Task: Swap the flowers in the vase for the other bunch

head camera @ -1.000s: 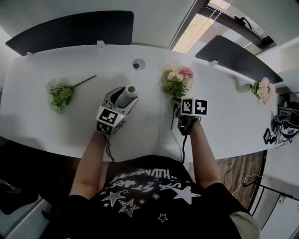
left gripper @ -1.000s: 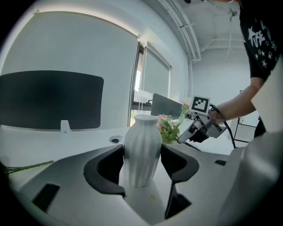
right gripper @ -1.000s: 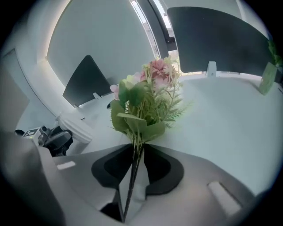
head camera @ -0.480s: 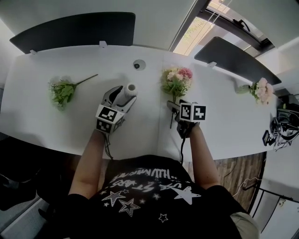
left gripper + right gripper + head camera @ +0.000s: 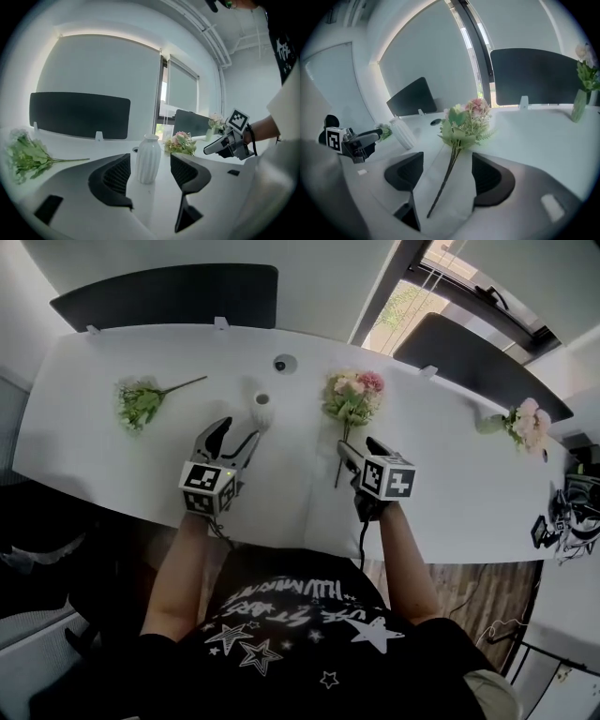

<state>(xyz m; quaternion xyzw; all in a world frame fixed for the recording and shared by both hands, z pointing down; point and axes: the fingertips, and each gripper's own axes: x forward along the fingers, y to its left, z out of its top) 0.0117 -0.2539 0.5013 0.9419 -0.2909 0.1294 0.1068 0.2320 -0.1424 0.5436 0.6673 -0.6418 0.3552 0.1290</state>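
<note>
Notably, right gripper view shows pink bunch's stem [image 5: 440, 186]; left gripper view doesn't.

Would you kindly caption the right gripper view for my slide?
Right tongs, just opened, frame the stem of the pink bouquet lying on the white table.

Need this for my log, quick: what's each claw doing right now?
Left claw: open, empty, vase just ahead.
Right claw: jaws just opening, empty, flower stem lying between them.
</note>
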